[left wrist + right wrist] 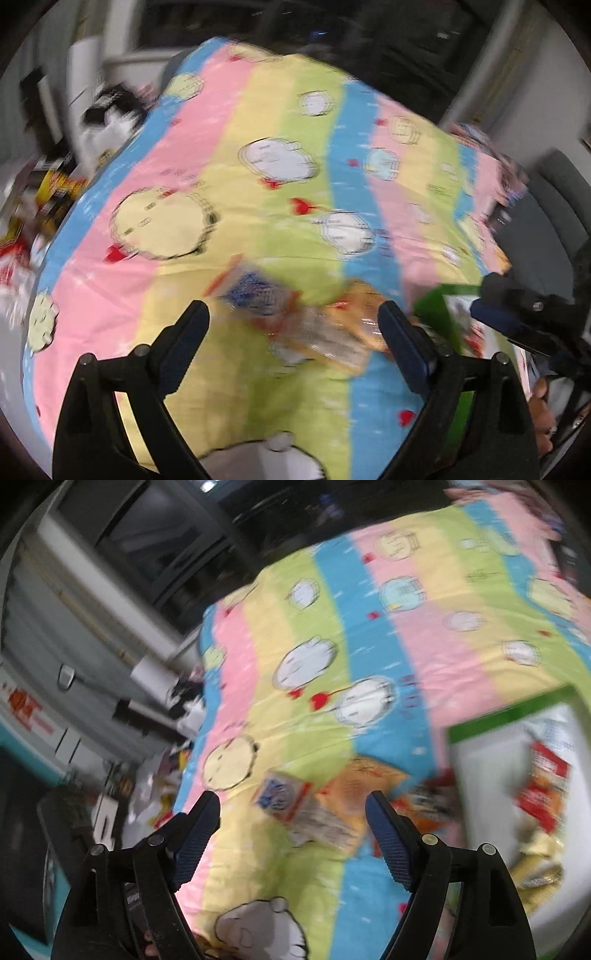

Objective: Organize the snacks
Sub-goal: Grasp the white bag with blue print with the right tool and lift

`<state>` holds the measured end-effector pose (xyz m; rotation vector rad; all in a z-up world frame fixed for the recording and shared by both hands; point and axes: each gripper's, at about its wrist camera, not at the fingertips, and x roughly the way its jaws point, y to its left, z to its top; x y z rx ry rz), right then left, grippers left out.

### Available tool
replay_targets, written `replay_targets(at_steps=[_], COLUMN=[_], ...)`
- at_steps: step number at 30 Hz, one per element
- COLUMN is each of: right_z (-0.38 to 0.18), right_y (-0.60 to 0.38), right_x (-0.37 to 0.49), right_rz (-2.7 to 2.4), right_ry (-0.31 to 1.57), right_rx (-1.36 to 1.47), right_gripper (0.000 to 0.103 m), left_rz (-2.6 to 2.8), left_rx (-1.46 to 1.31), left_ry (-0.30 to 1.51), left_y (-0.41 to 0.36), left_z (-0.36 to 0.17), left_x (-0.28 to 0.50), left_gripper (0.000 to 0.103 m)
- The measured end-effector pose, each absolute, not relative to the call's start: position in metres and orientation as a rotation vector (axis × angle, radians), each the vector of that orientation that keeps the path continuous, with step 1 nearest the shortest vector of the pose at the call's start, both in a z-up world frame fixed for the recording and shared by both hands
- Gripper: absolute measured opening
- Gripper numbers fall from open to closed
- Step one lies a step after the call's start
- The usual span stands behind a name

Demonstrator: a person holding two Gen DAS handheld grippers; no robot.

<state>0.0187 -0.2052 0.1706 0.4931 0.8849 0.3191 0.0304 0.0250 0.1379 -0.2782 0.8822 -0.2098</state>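
A clear snack packet with a blue and orange label [258, 291] [284, 794] lies on the striped cartoon bedsheet [221, 155] [332, 627]. An orange packet [354, 306] [354, 782] lies beside it. My left gripper [293, 314] is open and empty just above them. My right gripper [293, 805] is open and empty over the same packets; it shows at the right of the left wrist view [509, 314]. A green-rimmed white box [491, 760] [439, 310] at right holds red and yellow packets [543, 797]. Both views are blurred.
A heap of yellow, red and white wrappers [40, 206] [155, 786] lies off the sheet's left edge. Grey cabinets [74, 635] and a dark window stand behind. A dark chair [554, 206] is at the right.
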Motion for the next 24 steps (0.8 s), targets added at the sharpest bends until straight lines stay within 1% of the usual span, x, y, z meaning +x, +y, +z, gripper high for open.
replay_targets(at_steps=[6,7,8,10,11,12,13,14,15,17,18,20,22,23,24], right_z=[0.130,0.121,0.115,0.098,0.094,0.088,0.083,0.078,0.072,0.059,0.053,0.044,0.039,0.035,0.029], right_y=[-0.151,-0.141,-0.133,-0.114,-0.109,-0.101,-0.092,-0.085,-0.078,-0.067,-0.063,-0.058,-0.053,-0.052,-0.051], right_x=[0.085,0.097,0.106,0.127,0.133,0.141,0.148,0.154,0.159,0.169,0.171,0.173,0.174,0.175,0.176], right_rz=[0.424,0.432,0.439,0.468,0.474,0.480,0.485,0.491,0.497,0.516,0.526,0.559,0.553,0.554,0.568], right_ry=[1.065,1.098,1.123,1.179,1.191,1.209,1.226,1.241,1.260,1.308,1.330,1.351,1.345,1.366,1.390], right_rx=[0.418,0.387,0.365,0.300,0.279,0.241,0.198,0.164,0.131,0.082,0.063,0.041,-0.007,-0.007,0.016], right_gripper=[0.081,0.081,0.081,0.081,0.081,0.079,0.075,0.072,0.072,0.069,0.066,0.066,0.065,0.062,0.061], left_rz=[-0.192,-0.192,-0.192,-0.198,-0.202,-0.205,-0.204,-0.199,-0.194,-0.182,-0.179,-0.177,-0.173,-0.174,-0.171], left_rx=[-0.395,-0.405,-0.412,-0.438,-0.453,-0.472,-0.498,-0.513,-0.533,-0.575,-0.600,-0.668,-0.715,-0.712,-0.698], left_ry=[1.005,1.027,1.039,1.059,1.071,1.081,1.097,1.105,1.107,1.113,1.118,1.126,1.117,1.127,1.129], left_y=[0.044,0.043,0.043,0.041,0.040,0.039,0.039,0.039,0.040,0.043,0.045,0.050,0.056,0.057,0.056], left_z=[0.087,0.079,0.075,0.063,0.058,0.053,0.048,0.046,0.043,0.039,0.037,0.028,0.024,0.024,0.024], left_x=[0.058,0.063,0.064,0.072,0.076,0.080,0.084,0.086,0.087,0.090,0.092,0.094,0.095,0.096,0.096], left_gripper=[0.091,0.088,0.083,0.079,0.075,0.072,0.068,0.065,0.063,0.052,0.050,0.037,0.030,0.026,0.026])
